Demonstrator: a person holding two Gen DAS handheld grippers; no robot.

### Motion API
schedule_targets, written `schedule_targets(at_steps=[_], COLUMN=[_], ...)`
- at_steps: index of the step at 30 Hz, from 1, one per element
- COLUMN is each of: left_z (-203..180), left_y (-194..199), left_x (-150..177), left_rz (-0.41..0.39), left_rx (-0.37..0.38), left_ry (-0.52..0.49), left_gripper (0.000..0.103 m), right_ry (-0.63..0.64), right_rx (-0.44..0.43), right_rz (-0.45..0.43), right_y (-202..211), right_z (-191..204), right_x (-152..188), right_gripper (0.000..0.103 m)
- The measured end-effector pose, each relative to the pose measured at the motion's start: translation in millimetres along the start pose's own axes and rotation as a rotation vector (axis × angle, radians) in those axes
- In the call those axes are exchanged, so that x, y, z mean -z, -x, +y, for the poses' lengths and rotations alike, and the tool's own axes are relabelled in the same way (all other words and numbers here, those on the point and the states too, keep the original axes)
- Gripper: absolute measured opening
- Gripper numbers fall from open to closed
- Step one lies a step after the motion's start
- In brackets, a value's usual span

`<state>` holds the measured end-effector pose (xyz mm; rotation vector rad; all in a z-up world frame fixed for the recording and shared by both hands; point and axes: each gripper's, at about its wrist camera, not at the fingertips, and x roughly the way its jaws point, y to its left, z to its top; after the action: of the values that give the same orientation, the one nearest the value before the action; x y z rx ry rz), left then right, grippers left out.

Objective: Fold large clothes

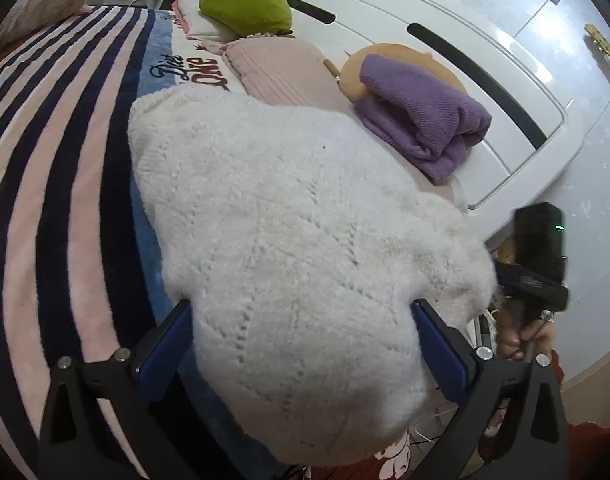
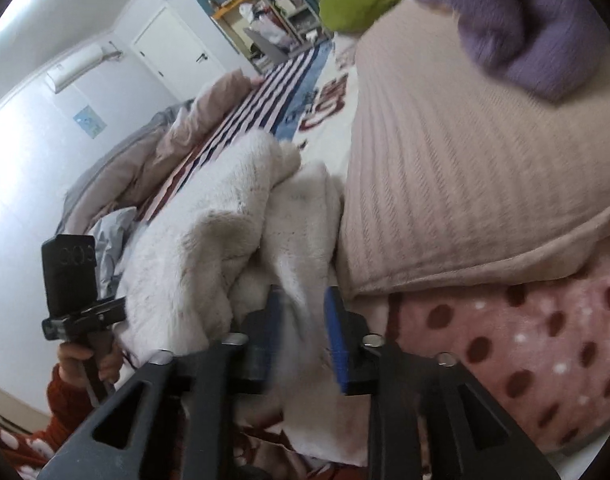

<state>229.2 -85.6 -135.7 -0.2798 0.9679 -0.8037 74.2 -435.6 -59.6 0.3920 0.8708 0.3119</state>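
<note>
A: Left wrist view: what is seen between the fingers?

B: A white fuzzy knit sweater (image 1: 289,216) is seen bulging up between the blue pads of the left hand-held gripper (image 1: 303,312). The jaws are spread wide, with the garment's bulk filling the gap between them. The sweater is laid on the bed, over a striped blanket (image 1: 53,168), and its far end is stretched toward a folded pink knit (image 1: 277,68).

A: And what is placed beside it?

B: A folded purple sweater (image 1: 421,116) is set against the white headboard (image 1: 437,40), partly on a tan round cushion (image 1: 385,60). A green cushion (image 1: 245,4) is seen further back.

A: What is shown from the right wrist?

B: The right hand-held gripper (image 2: 303,344) is seen at the sweater's bunched edge (image 2: 233,232). Its jaws are drawn fairly near together, with white fabric lying between the blue pads; whether it is actually pinched cannot be told, as that part is blurred. The pink knit (image 2: 465,184) is touched by the sweater on the right, and a pink dotted cloth (image 2: 525,344) is seen below it.
</note>
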Motion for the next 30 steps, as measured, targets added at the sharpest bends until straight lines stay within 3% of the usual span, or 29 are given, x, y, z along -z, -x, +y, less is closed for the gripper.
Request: schedule_targets(at_steps=[1, 4, 7, 8, 11, 17, 21, 24, 27, 30], left_z=[0.3, -0.5, -1.9, -2.3, -2.0, -2.8, 0.2, 5.4, 10.7, 11.1], left_y=[-0.1, -1.1, -1.5, -1.6, -1.8, -1.4, 0.0, 1.9, 9.0, 7.2], left_x=[0.2, -0.1, 0.1, 0.6, 1.4, 2.2, 2.4, 2.8, 2.5, 1.9], left_rz=[0.000, -0.004, -0.007, -0.008, -0.014, -0.021, -0.028, -0.032, -0.044, -0.030], left_rx=[-0.003, -0.007, -0.015, -0.017, -0.018, -0.024, -0.026, -0.010, 0.013, 0.013], left_ry=[0.000, -0.003, -0.008, -0.011, -0.011, -0.005, 0.019, 0.059, 0.072, 0.056], left_gripper=[0.102, 0.102, 0.102, 0.102, 0.102, 0.102, 0.102, 0.102, 0.102, 0.102], right_ry=[-0.003, -0.026, -0.060, -0.070, -0.123, -0.370, -0.485, -0.532, -0.594, -0.538], right_rx=[0.011, -0.006, -0.063, -0.087, -0.146, -0.169, -0.231, -0.245, -0.332, -0.331], right_rz=[-0.023, -0.082, -0.104, -0.115, -0.143, -0.081, -0.115, -0.116, -0.091, -0.110], right_y=[11.5, 38.5, 50.7, 52.2, 44.0, -21.5, -49.3, -64.1, -71.6, -58.8], right_z=[0.8, 5.7, 10.6, 13.3, 22.1, 13.3, 5.5, -0.1, -2.8, 8.7], right_x=[3.0, 15.8, 34.2, 40.5, 57.2, 74.6, 74.9, 72.5, 74.3, 68.3], right_gripper=[0.061, 0.070, 0.095, 0.098, 0.100, 0.103, 0.103, 0.103, 0.103, 0.103])
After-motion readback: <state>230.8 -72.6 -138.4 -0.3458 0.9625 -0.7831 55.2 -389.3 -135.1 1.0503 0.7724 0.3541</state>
